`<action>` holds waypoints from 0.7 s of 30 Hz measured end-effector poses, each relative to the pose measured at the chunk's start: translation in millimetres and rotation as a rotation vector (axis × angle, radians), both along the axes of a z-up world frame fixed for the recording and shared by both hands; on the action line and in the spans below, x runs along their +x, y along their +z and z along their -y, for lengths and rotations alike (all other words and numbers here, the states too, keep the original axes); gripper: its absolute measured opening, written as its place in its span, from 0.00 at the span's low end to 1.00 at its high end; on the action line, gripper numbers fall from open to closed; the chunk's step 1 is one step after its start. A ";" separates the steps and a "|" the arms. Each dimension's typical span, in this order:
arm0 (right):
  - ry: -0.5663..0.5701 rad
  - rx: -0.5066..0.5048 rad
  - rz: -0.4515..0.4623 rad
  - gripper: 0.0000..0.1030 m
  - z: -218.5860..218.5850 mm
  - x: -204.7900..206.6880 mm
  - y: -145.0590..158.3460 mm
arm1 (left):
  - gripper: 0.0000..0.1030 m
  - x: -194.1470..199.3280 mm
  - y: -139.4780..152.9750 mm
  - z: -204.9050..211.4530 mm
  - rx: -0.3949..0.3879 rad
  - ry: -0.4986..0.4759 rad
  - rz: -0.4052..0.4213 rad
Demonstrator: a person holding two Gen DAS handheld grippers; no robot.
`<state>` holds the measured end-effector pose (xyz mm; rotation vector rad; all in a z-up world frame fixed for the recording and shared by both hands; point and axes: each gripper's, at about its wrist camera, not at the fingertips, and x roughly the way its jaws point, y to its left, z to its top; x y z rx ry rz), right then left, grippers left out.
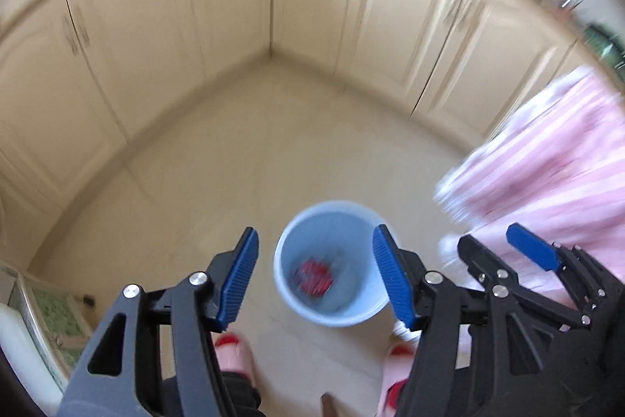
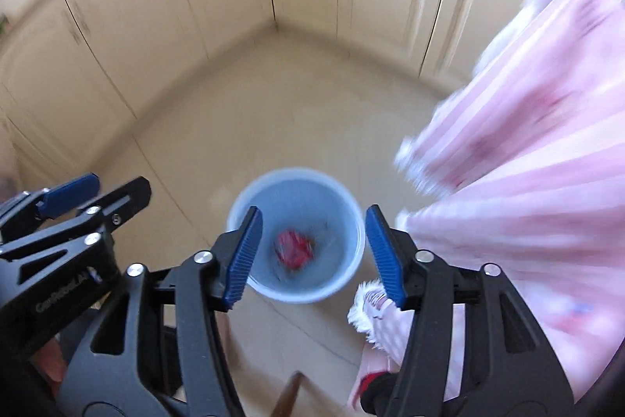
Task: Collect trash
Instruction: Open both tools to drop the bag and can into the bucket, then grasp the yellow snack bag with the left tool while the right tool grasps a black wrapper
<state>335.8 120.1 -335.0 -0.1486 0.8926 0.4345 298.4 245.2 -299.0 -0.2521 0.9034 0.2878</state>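
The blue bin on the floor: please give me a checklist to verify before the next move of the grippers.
1. Blue bin upright on the floor: ok.
2. Red trash lies inside the bin: ok.
3. Left gripper open and holding nothing: ok.
4. Right gripper open and holding nothing: ok.
5. Pink striped cloth away from the bin's opening: ok, it hangs beside it.
6. More trash left to collect: cannot tell, both views are blurred.

Floor [image 1: 234, 151] – pale cream tile, glossy, kitchen corner.
Light-blue bin [image 1: 332, 315] stood upright on it, w/ red crumpled scrap [image 1: 314, 274] at bottom. Cream cabinets [image 1: 156, 26] met floor along two sides. Img blurred.
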 end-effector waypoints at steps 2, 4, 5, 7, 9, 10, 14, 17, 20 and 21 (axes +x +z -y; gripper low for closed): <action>-0.005 0.041 0.088 0.60 18.0 -21.0 42.3 | 0.61 -20.3 54.1 15.6 0.041 -0.014 0.119; -0.018 0.055 0.178 0.64 41.8 -41.4 79.8 | 0.66 -38.9 93.5 32.0 0.056 -0.040 0.223; -0.031 0.064 0.223 0.64 55.0 -51.7 97.3 | 0.67 -44.9 110.9 44.9 0.059 -0.054 0.257; -0.071 0.095 0.281 0.65 92.2 -69.4 127.5 | 0.69 -52.3 138.2 77.3 0.049 -0.121 0.319; -0.121 0.096 0.325 0.66 123.2 -85.5 146.6 | 0.70 -50.6 157.3 114.9 0.038 -0.213 0.344; -0.145 0.098 0.341 0.66 136.7 -91.4 152.7 | 0.70 -52.0 163.6 125.8 0.037 -0.246 0.347; -0.289 0.096 0.377 0.67 214.0 -106.0 164.4 | 0.70 -47.7 177.0 191.5 -0.010 -0.446 0.356; -0.402 0.080 0.396 0.68 265.7 -114.6 163.9 | 0.70 -35.2 172.2 240.6 -0.024 -0.576 0.337; -0.503 0.064 0.398 0.69 312.3 -119.0 159.6 | 0.70 -22.2 153.6 287.1 -0.005 -0.672 0.314; -0.526 0.067 0.383 0.69 324.3 -116.7 156.6 | 0.70 -23.8 147.9 296.0 0.000 -0.694 0.303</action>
